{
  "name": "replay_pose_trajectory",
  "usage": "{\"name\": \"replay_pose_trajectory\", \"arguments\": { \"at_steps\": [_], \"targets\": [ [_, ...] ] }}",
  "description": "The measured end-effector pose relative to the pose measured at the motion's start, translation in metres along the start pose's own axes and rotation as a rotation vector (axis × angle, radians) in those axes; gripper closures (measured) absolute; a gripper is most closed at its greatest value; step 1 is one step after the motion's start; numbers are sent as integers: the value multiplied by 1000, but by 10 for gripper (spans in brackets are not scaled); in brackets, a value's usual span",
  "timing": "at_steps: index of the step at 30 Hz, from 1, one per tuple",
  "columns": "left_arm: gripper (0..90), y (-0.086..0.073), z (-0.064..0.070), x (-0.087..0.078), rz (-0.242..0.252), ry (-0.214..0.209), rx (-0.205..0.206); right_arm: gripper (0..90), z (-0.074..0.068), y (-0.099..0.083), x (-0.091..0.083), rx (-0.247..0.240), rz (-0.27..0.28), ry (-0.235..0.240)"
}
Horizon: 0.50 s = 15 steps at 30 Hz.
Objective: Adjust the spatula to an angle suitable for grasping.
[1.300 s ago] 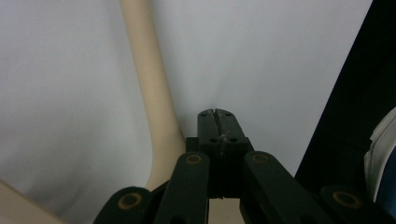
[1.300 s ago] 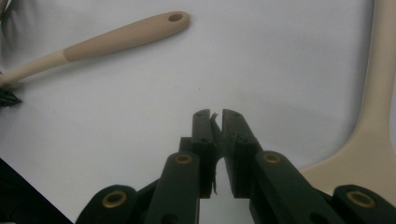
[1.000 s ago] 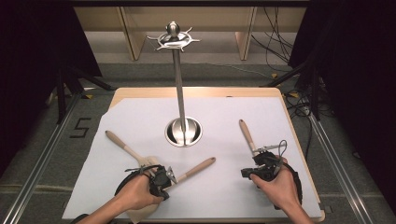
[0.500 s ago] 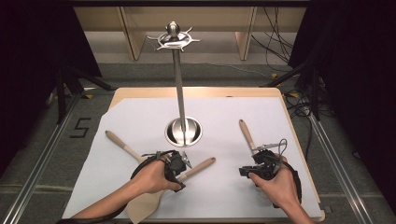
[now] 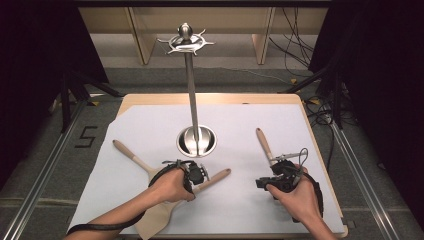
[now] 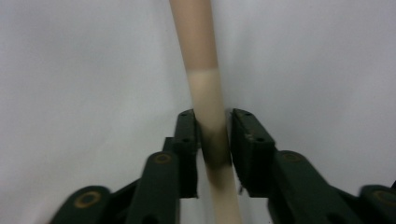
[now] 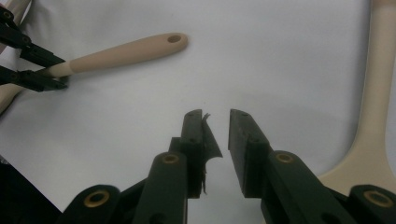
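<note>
A white sheet [image 5: 240,125] covers the wooden bench [image 5: 210,98]; left tongs [image 6: 213,135] grasp a spatula [image 6: 205,93], right tongs [image 7: 215,135] gape, dark curtains around.

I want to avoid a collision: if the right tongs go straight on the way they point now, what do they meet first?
Probably nothing soon: ahead of the right tongs lies bare white sheet. The spatula handle held by the left tongs lies off to the side, though depth is unclear.

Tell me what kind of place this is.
Probably a lab recording station, not a kitchen: a white-covered table ringed by black curtains, loose cables on the floor, and a floor marking "5".
</note>
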State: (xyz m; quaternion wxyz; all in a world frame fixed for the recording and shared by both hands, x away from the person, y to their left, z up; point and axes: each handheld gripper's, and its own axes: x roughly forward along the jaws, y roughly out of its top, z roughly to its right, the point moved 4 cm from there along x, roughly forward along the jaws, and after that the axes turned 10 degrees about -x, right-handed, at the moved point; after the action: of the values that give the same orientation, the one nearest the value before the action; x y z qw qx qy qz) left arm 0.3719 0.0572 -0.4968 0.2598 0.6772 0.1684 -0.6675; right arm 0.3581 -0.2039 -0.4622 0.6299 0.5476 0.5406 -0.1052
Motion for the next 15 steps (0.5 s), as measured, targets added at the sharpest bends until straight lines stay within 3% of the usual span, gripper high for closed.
{"name": "replay_pose_trajectory", "arguments": {
  "at_steps": [1,4,7,8,10,13,15],
  "targets": [
    [749,0,0,-1,-7,-2,-23,766,-2,0,-1,20,-7,5],
    [771,-2,0,-1,11,-2,-74,766,-1,0,0,11,4,8],
    [778,-5,-2,-3,37,-12,-66,765,-1,0,0,16,9,18],
    [778,-6,-3,-4,52,-13,-74,764,-1,1,0,15,18,2],
    [778,-8,-4,-9,111,-27,-96,761,-1,1,-4,22,0,10],
    [779,-11,-3,-20,209,-49,-131,752,-1,3,-5,35,24,0],
    [779,-14,-3,-28,262,-67,-131,745,-3,6,-6,36,49,16]
  ]
}}
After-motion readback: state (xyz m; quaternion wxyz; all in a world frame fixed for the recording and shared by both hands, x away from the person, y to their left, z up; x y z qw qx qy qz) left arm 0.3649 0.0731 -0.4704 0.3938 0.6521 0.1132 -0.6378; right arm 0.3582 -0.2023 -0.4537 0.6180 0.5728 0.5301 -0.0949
